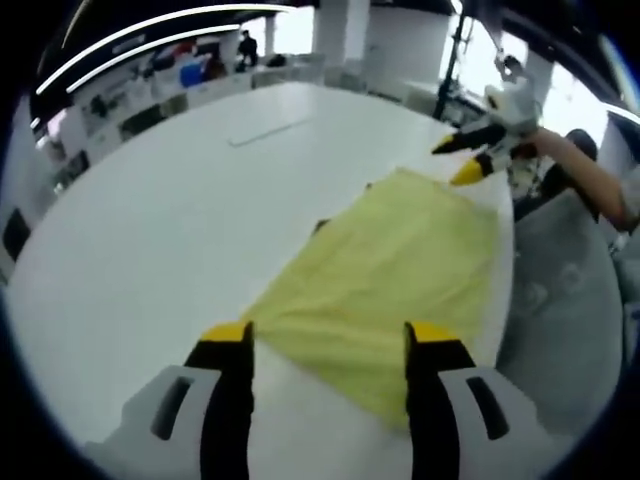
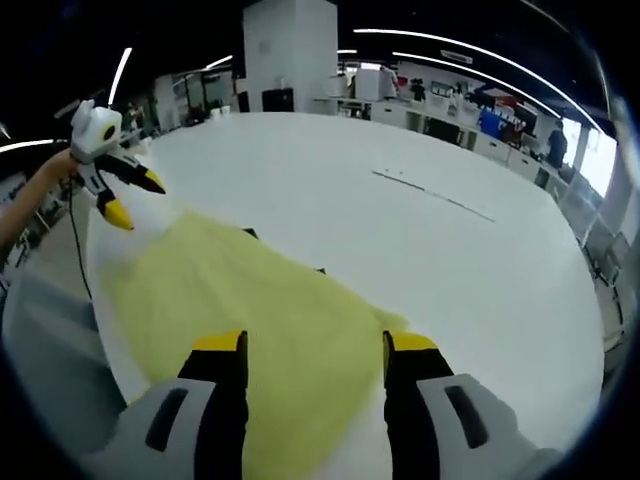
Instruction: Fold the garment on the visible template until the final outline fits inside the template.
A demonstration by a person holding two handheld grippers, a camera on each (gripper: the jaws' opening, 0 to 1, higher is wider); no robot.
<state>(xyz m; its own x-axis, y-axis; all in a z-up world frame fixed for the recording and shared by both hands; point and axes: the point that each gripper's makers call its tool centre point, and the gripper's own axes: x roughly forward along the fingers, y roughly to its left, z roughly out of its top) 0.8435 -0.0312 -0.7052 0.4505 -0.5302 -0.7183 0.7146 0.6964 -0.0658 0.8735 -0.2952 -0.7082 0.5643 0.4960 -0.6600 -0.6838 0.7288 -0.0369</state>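
Observation:
A pale yellow garment (image 1: 390,270) (image 2: 250,310) lies flat on the white table (image 1: 180,230) (image 2: 400,260), near its rounded edge. Small dark marks (image 1: 320,225) (image 2: 248,232) peek out along one side of the cloth; the rest of whatever lies beneath is hidden. My left gripper (image 1: 330,335) hovers open over one end of the garment, with nothing between its jaws. My right gripper (image 2: 314,345) is open over the opposite end. Each one appears in the other's view, held by a hand and raised off the cloth: right gripper (image 1: 455,162), left gripper (image 2: 137,202).
A thin dark line (image 1: 265,132) (image 2: 430,195) is drawn on the table beyond the garment. A grey surface (image 1: 570,290) (image 2: 40,340) lies past the table's edge next to the cloth. Desks and shelves (image 1: 150,85) stand far behind.

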